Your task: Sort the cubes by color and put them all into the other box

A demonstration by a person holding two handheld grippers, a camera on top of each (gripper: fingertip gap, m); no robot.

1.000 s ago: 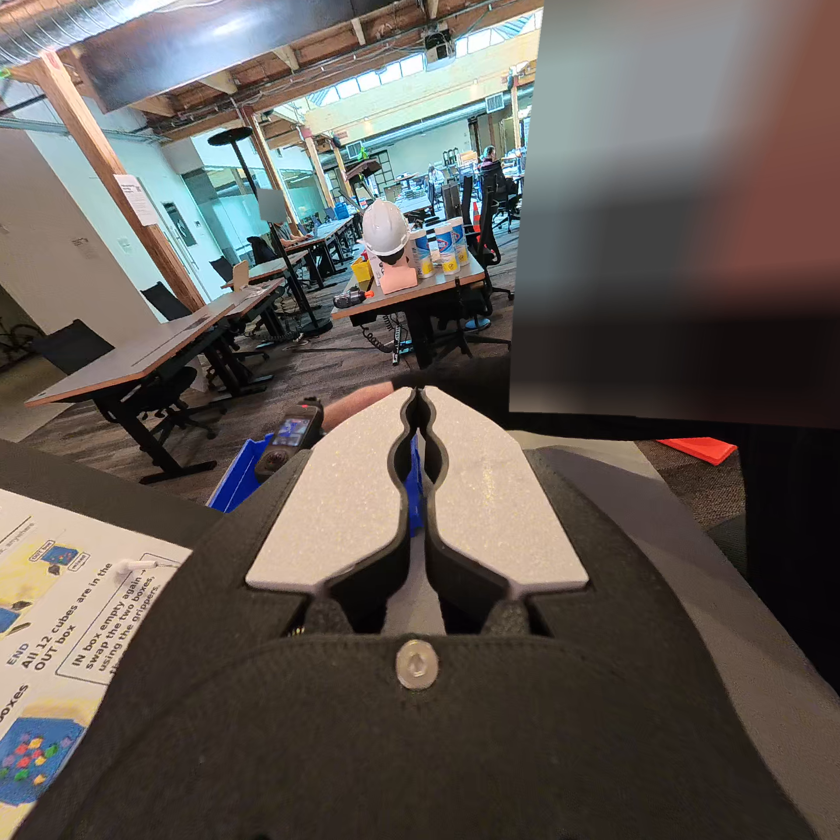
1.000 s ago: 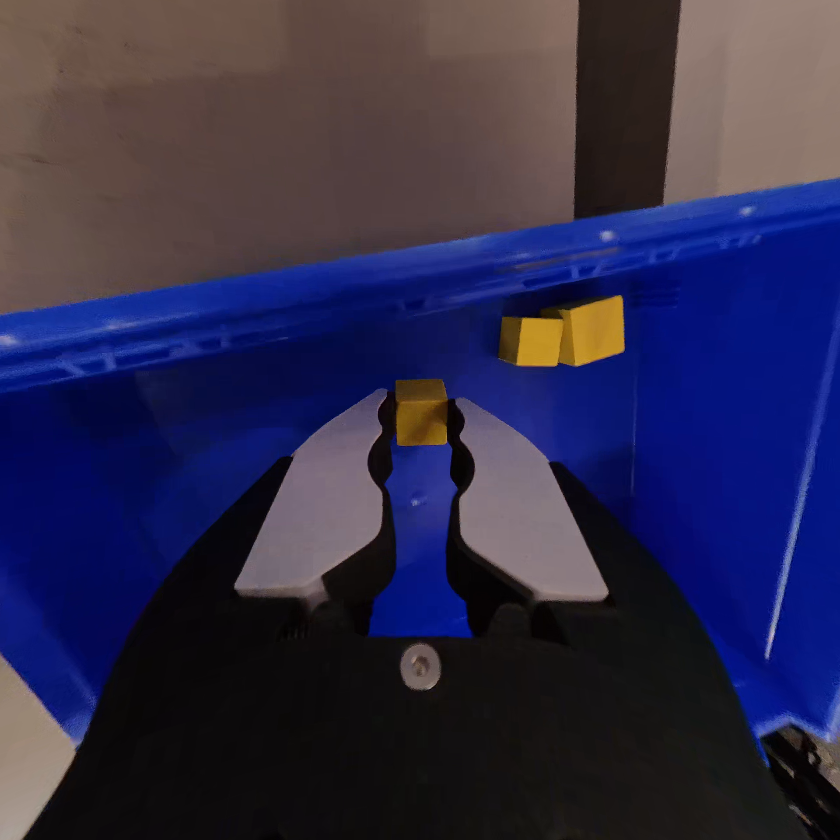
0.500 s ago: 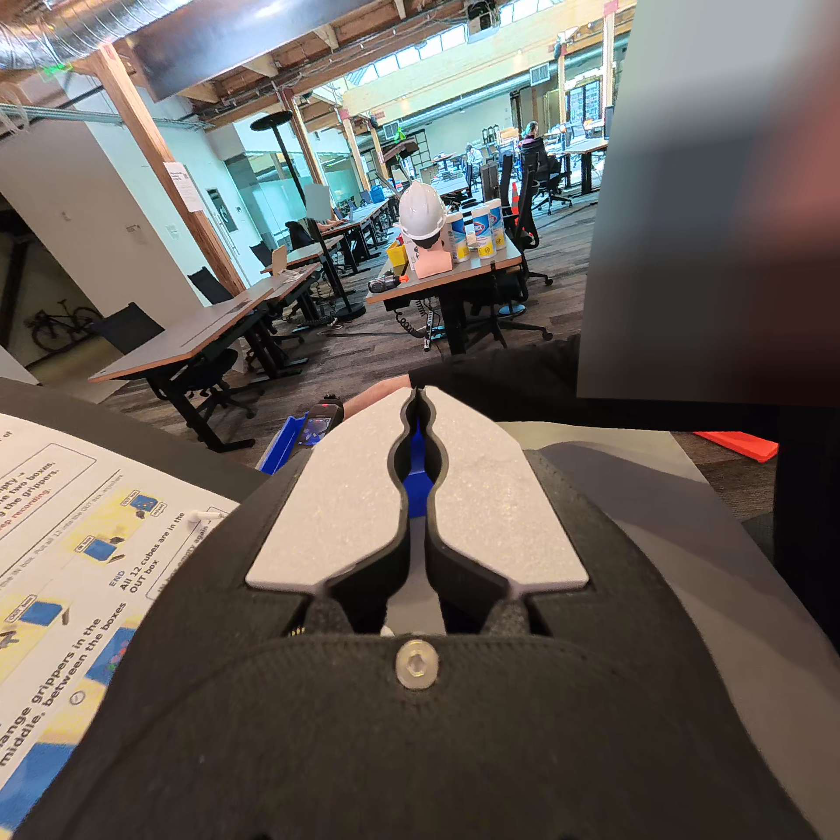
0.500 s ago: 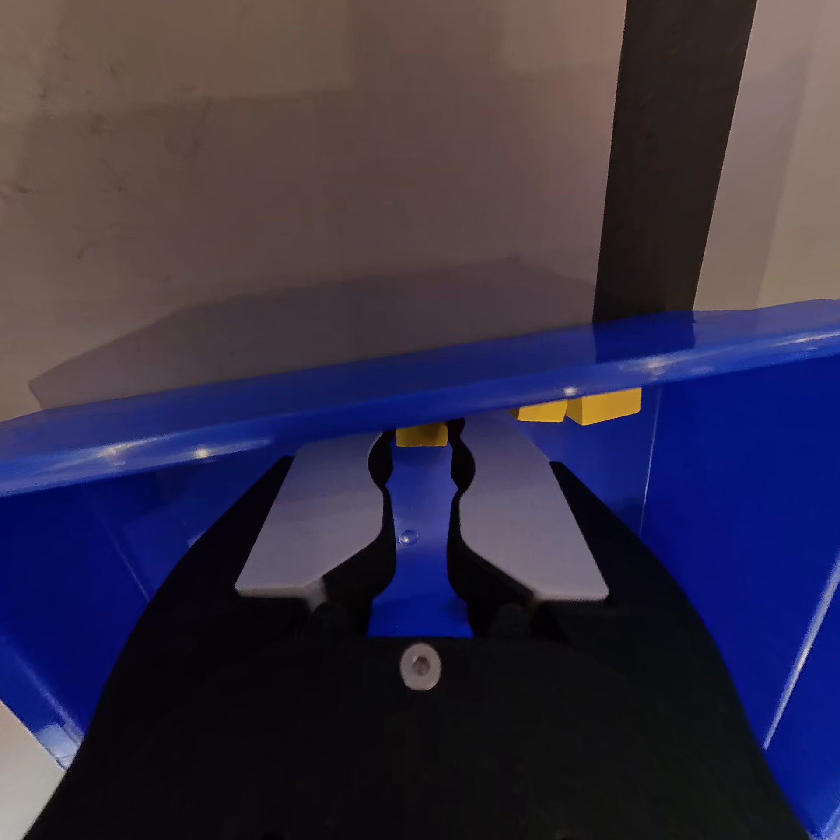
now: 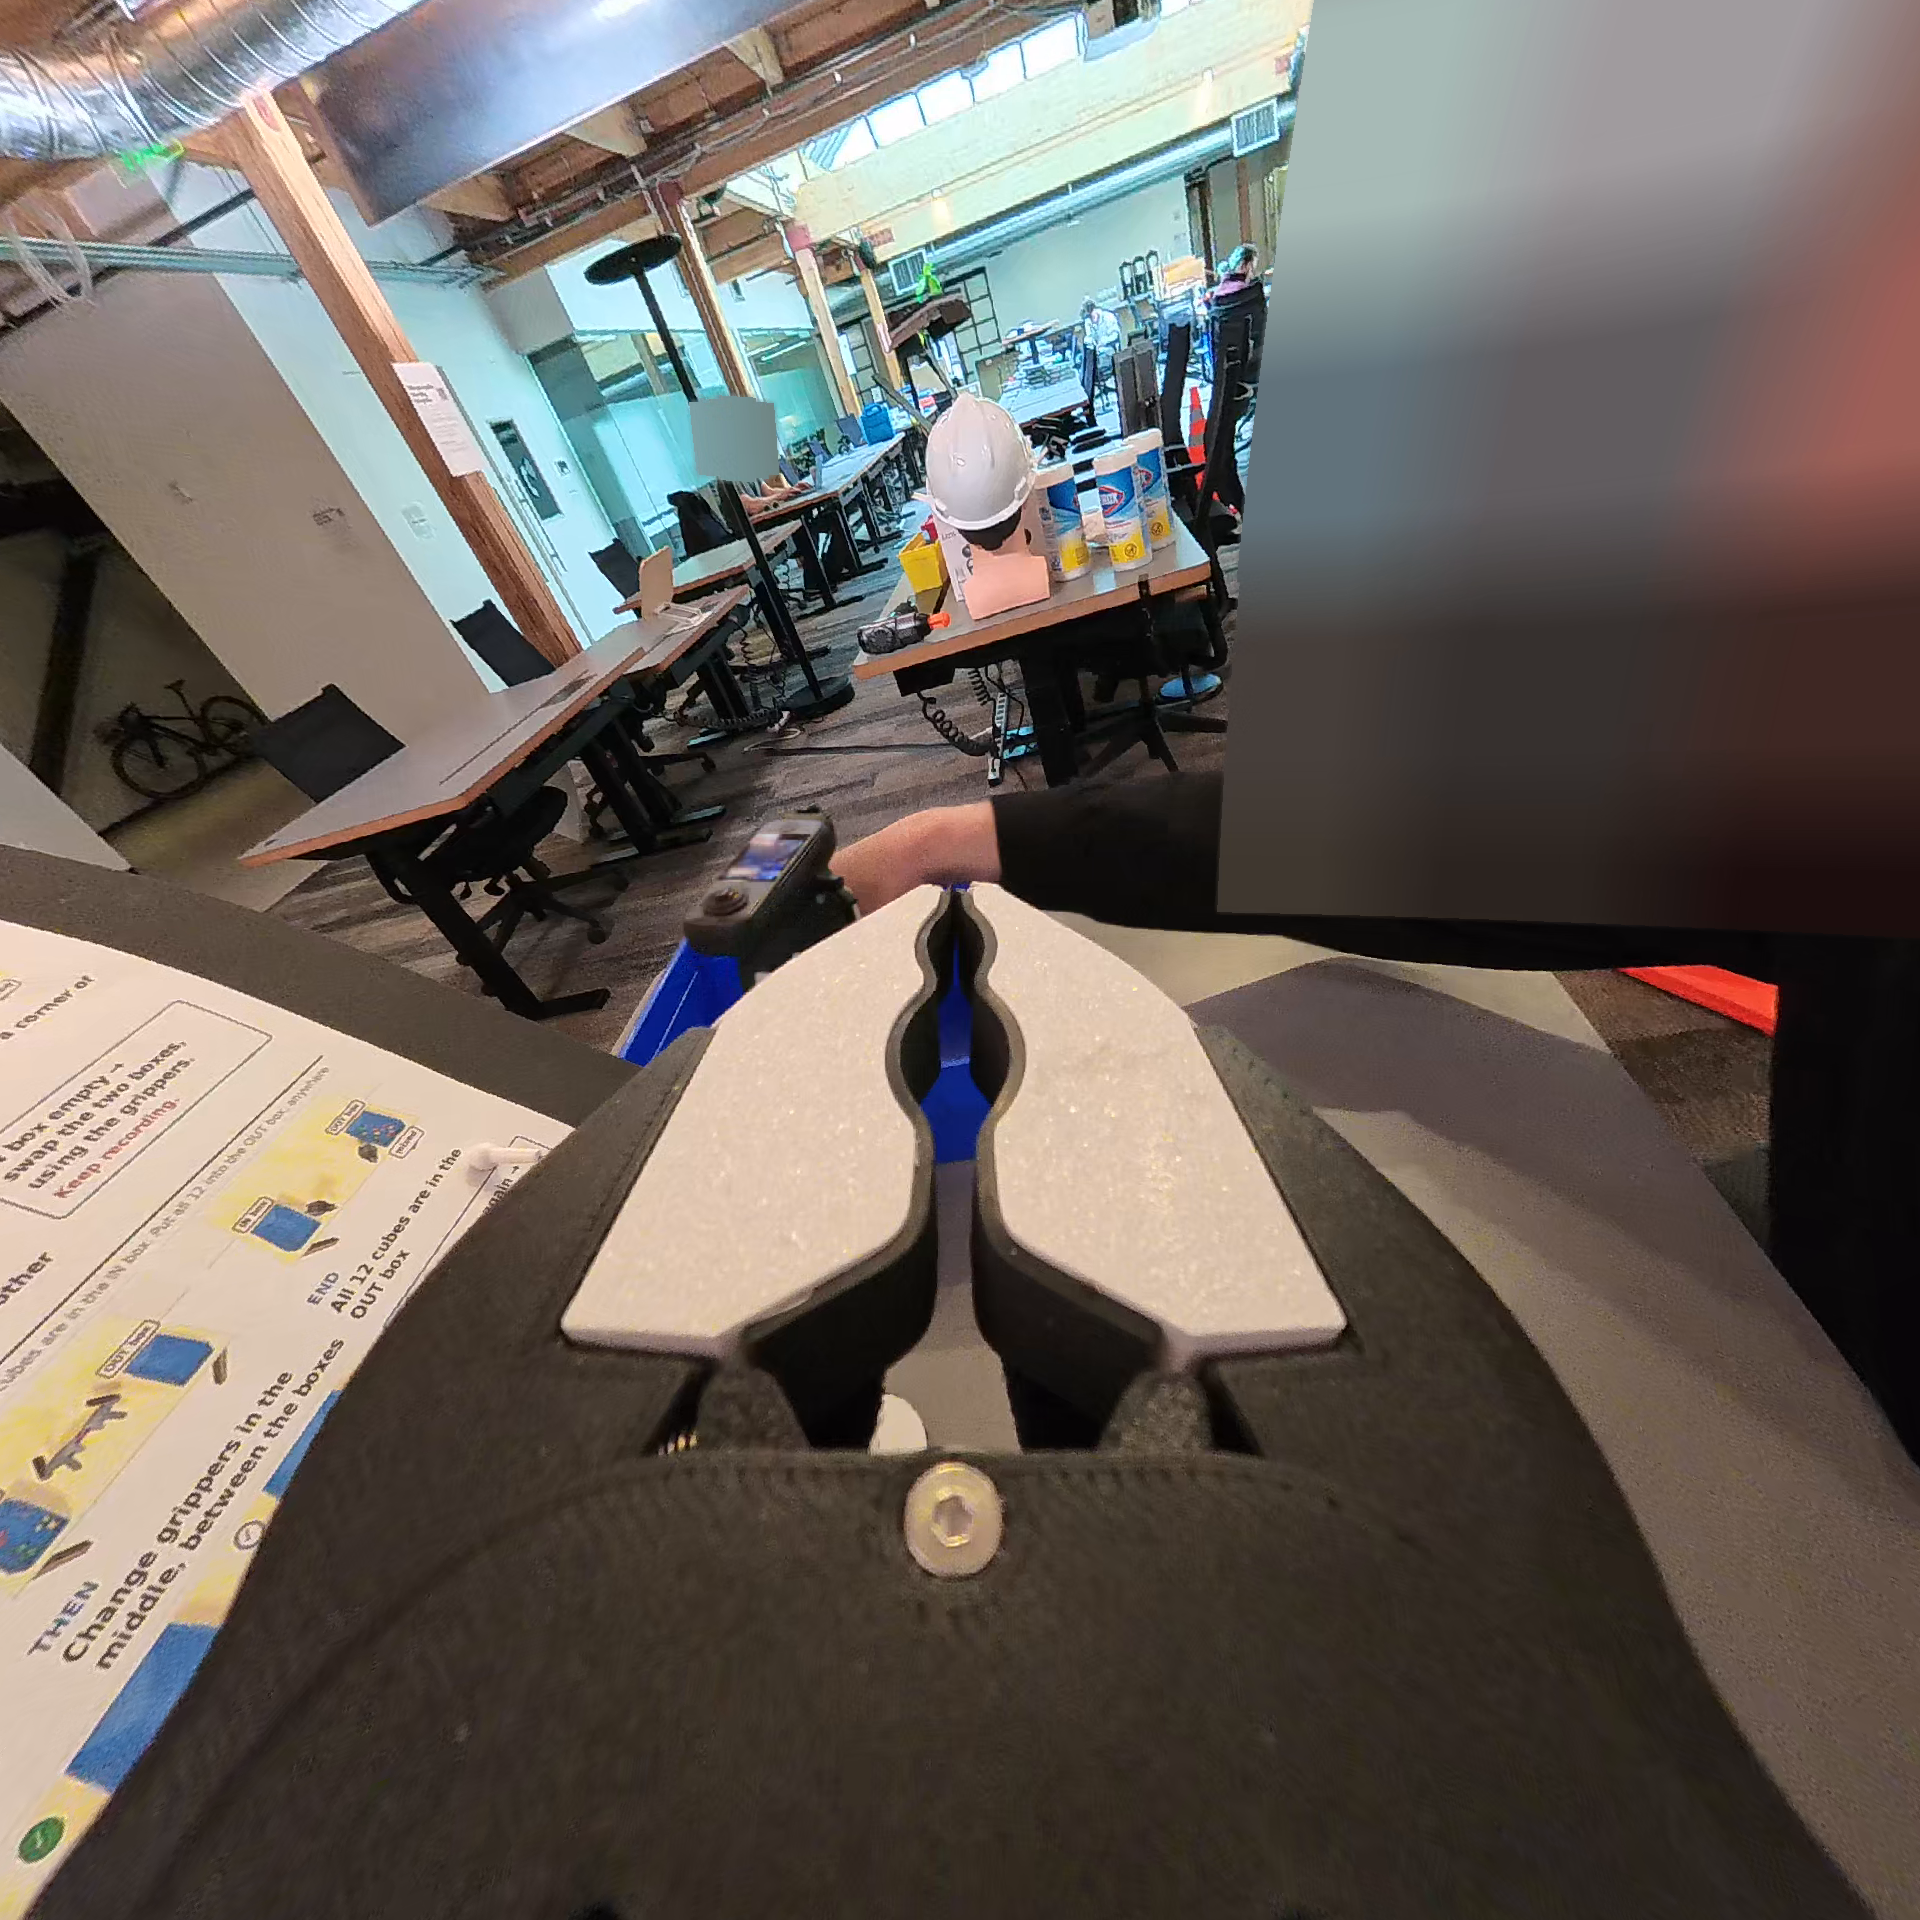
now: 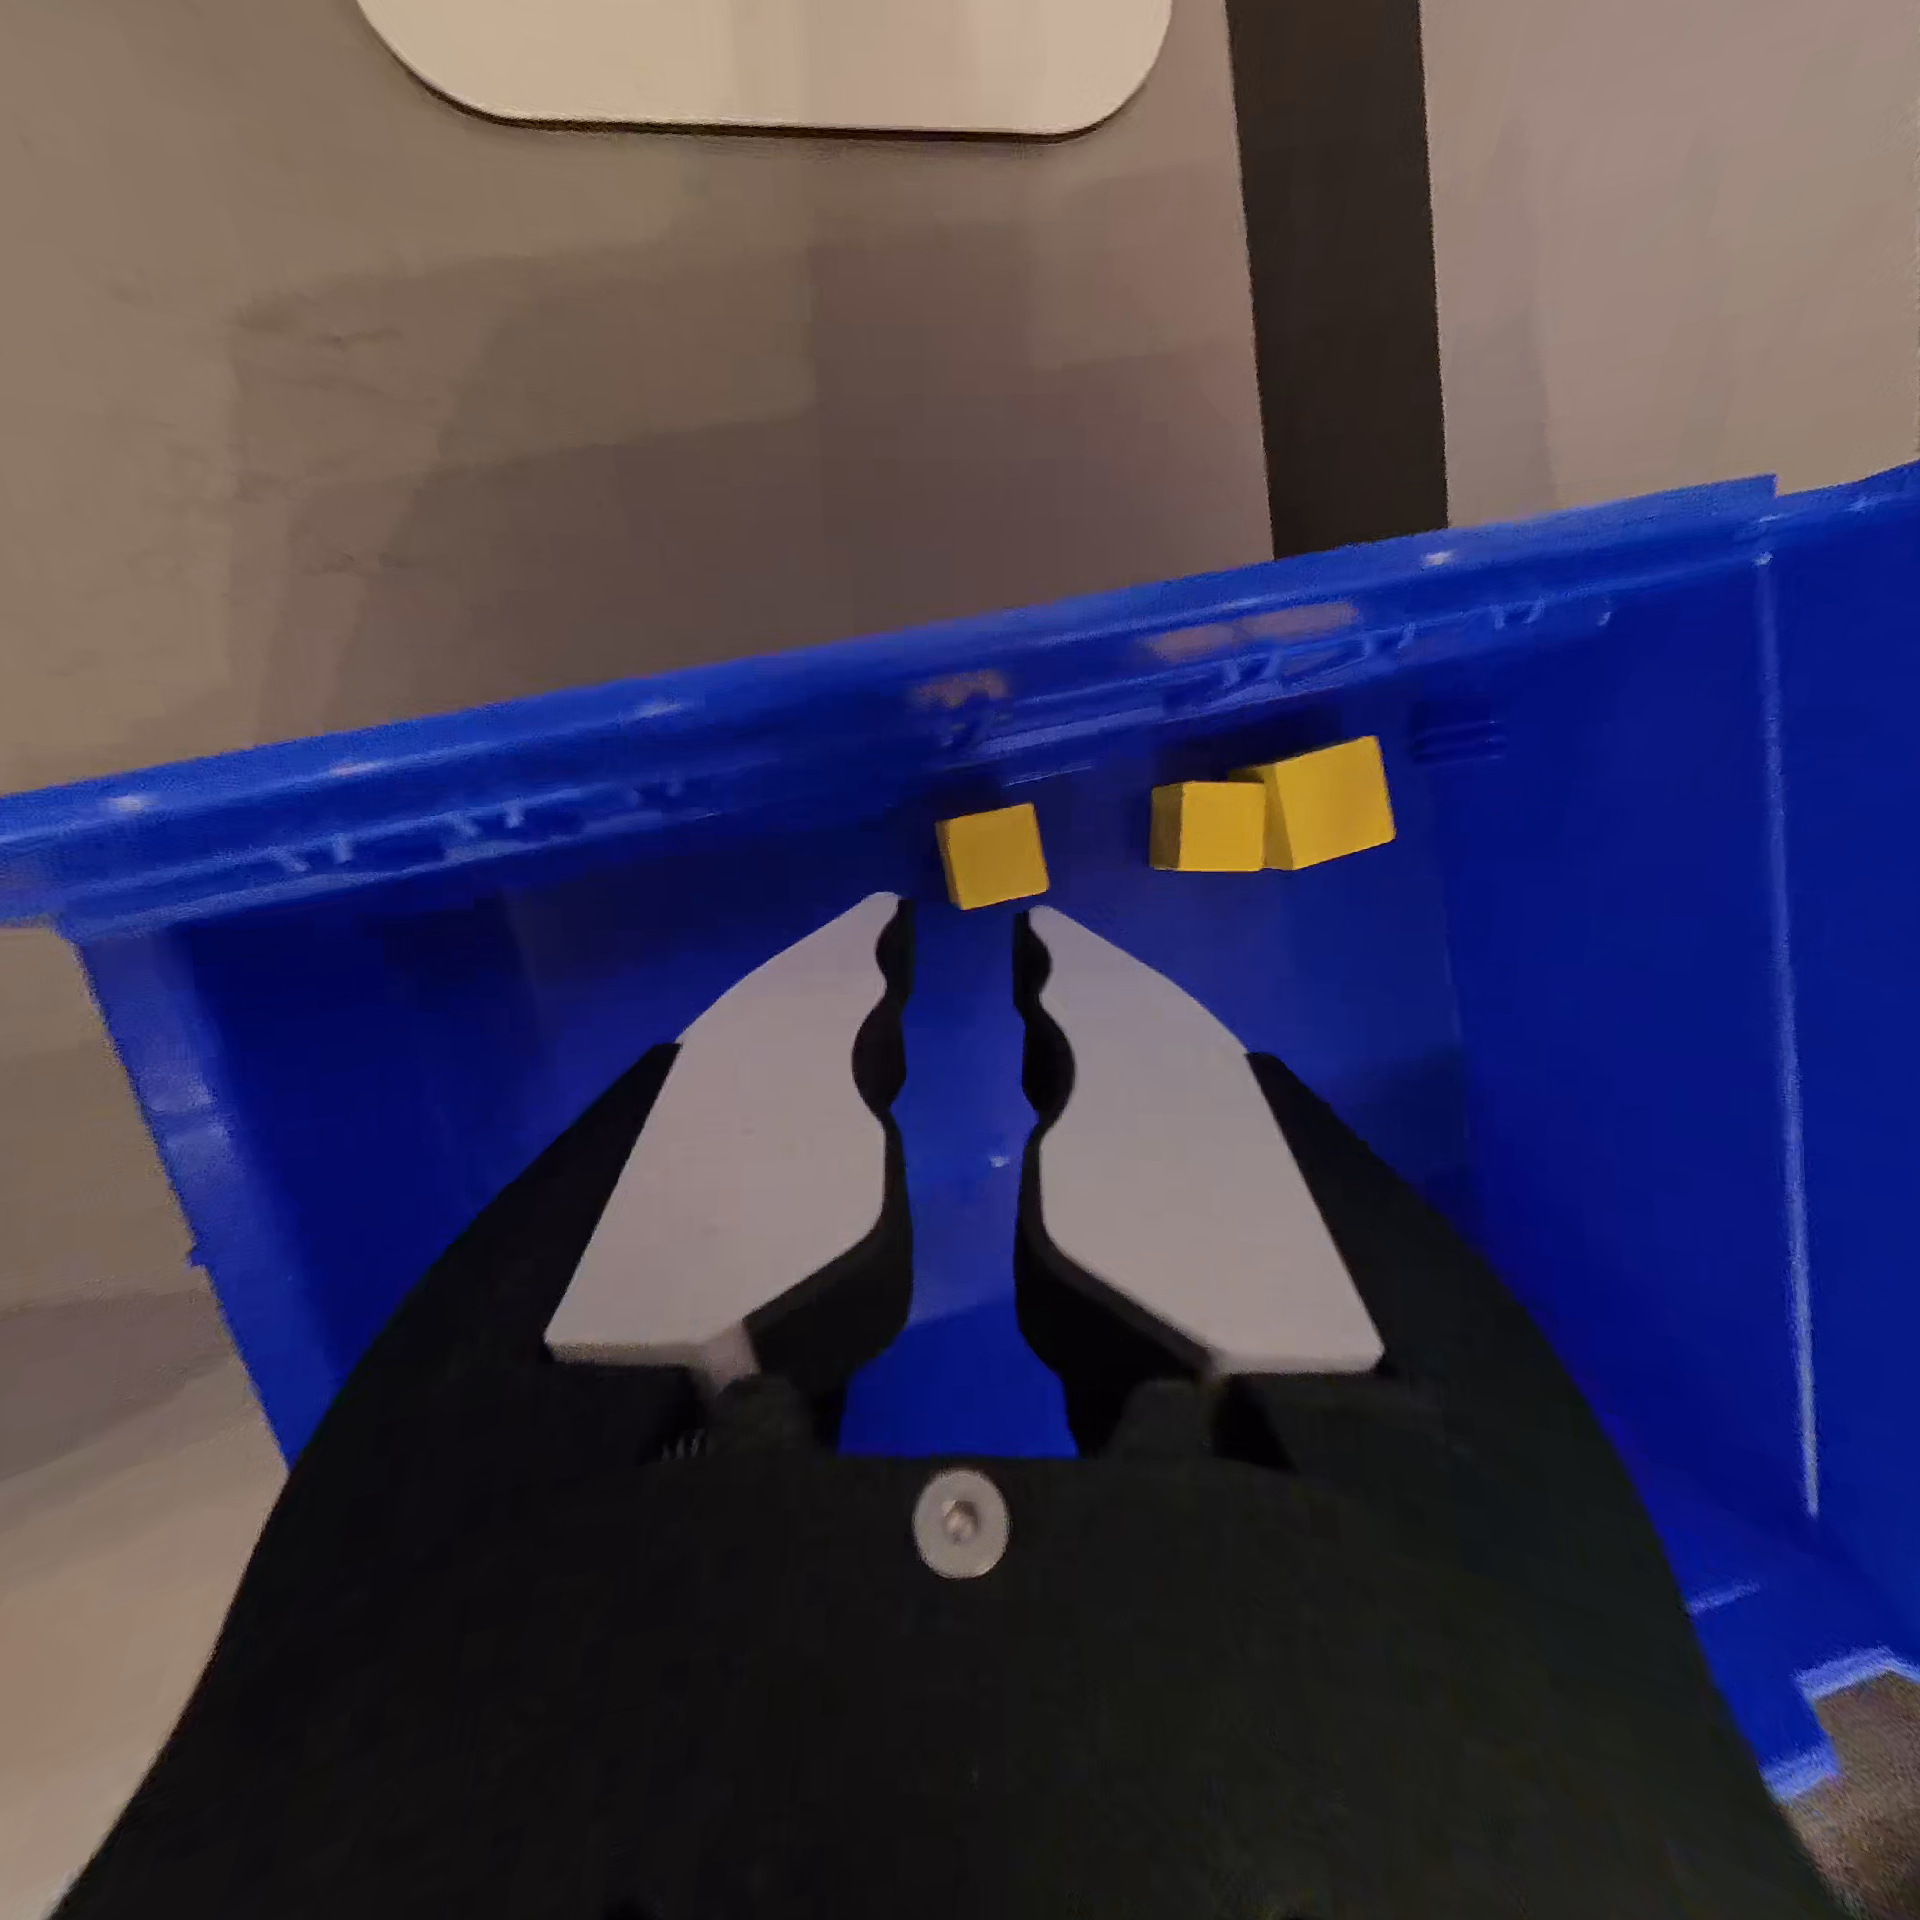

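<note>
In the right wrist view a blue box (image 6: 1558,1039) holds three yellow cubes against its far wall. One yellow cube (image 6: 992,854) lies just past my right gripper (image 6: 961,914), whose jaws stand slightly apart with nothing between them. Two more yellow cubes (image 6: 1210,826) (image 6: 1330,800) sit touching each other to its right. In the left wrist view my left gripper (image 5: 954,902) is shut and empty, raised above the table. A blue box (image 5: 675,1003) shows behind its fingers, with the right gripper's body (image 5: 769,894) and a person's hand (image 5: 914,847) over it.
A printed instruction sheet (image 5: 156,1247) lies on the table to the left. A black strip (image 6: 1340,312) runs across the grey tabletop (image 6: 623,416) beyond the box, and a white rounded board (image 6: 769,62) lies farther off. An orange object (image 5: 1704,987) lies at the right. The left gripper's tips are roughly 40 cm from the right gripper's.
My right gripper has let go of the yellow cube and drawn back a little; the cube now lies by the box's far wall. The left gripper stays shut and has shifted slightly.
</note>
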